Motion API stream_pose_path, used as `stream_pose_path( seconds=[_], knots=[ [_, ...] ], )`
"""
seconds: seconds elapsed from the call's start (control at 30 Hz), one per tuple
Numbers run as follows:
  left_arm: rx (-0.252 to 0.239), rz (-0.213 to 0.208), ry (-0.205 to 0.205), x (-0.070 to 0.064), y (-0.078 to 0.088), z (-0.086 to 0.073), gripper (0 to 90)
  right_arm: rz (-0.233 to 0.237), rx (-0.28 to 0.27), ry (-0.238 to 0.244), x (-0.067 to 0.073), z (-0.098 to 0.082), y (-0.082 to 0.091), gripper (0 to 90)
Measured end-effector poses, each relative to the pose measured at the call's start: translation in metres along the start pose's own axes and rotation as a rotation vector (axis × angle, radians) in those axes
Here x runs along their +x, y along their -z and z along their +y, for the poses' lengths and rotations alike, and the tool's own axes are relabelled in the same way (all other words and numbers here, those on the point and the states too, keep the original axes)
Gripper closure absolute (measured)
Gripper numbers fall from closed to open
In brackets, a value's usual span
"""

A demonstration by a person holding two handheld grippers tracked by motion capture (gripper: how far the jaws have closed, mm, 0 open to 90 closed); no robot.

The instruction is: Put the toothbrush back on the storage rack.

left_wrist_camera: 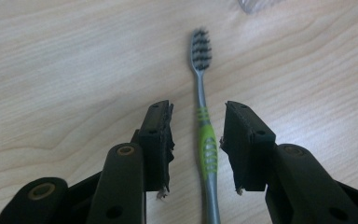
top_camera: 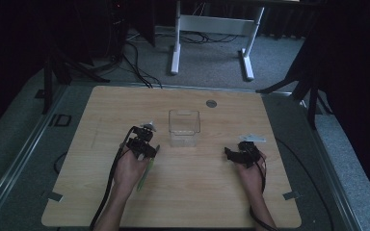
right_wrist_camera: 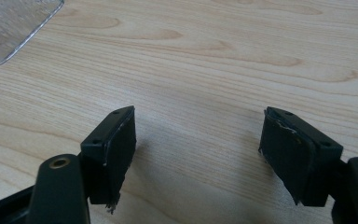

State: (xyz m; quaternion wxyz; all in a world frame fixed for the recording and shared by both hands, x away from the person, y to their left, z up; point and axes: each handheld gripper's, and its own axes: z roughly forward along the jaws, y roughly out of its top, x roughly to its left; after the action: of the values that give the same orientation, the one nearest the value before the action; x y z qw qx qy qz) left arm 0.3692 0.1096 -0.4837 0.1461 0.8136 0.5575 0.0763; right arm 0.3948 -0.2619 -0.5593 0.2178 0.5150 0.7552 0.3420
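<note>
A toothbrush (left_wrist_camera: 207, 149) with a grey stem, a green grip and dark bristles lies flat on the wooden table (left_wrist_camera: 65, 70), its head pointing away from me. My left gripper (left_wrist_camera: 199, 114) is open, with one jaw on each side of the green grip and a gap on both sides. From above, the toothbrush (top_camera: 146, 174) runs along the right side of the left hand, under the left gripper (top_camera: 147, 148). My right gripper (top_camera: 236, 155) rests farther right; in its own view it (right_wrist_camera: 203, 121) stands wide open over bare wood with nothing between the jaws.
A clear, square plastic container (top_camera: 184, 112) stands upright mid-table between and just beyond the two grippers; its corner (right_wrist_camera: 14, 23) shows at the upper left of the right gripper view. A small round grey disc (top_camera: 211, 103) sits near the far edge.
</note>
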Motion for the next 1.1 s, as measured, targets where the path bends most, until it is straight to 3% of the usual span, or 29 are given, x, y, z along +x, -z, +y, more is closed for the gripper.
stream_pose_path(
  seconds=[1.1],
  knots=[
    [0.159,-0.023,-0.034,-0.008,-0.020,-0.001,66.3,0.001,-0.001,0.000,0.000,0.000,0.000,26.7]
  ],
)
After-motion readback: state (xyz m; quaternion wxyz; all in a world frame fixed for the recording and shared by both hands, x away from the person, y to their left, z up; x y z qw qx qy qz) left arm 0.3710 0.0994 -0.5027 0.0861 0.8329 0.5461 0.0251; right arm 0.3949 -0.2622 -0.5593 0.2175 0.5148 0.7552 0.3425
